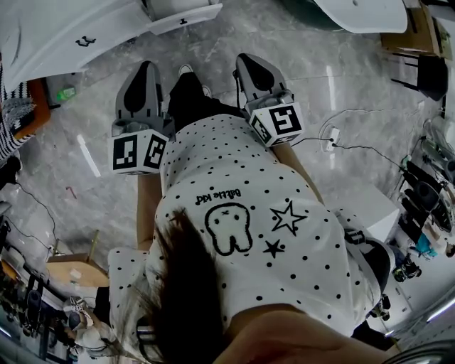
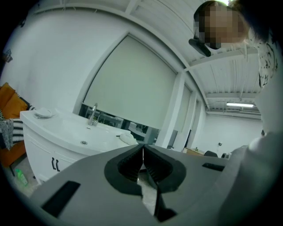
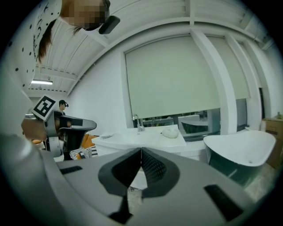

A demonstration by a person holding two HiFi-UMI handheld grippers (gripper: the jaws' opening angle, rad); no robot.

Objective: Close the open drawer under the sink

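The white sink vanity (image 1: 64, 35) stands at the top left of the head view, with a white drawer (image 1: 186, 15) sticking out from it at the top middle. My left gripper (image 1: 148, 69) and right gripper (image 1: 248, 60) are held side by side over the grey floor, both well short of the drawer. In the left gripper view the left gripper (image 2: 143, 152) is shut and empty, with the basin and faucet (image 2: 93, 115) ahead on the left. The right gripper (image 3: 141, 152) is also shut with nothing in it, facing the vanity top (image 3: 141, 137). The drawer is hidden in both gripper views.
A white bathtub (image 3: 241, 150) stands right of the vanity. A white lump (image 3: 170, 132) lies on the vanity top. Black door handles (image 2: 55, 164) mark the cabinet front. An orange seat (image 2: 11, 110) is at the far left. Cables and a socket (image 1: 330, 136) lie on the floor to the right.
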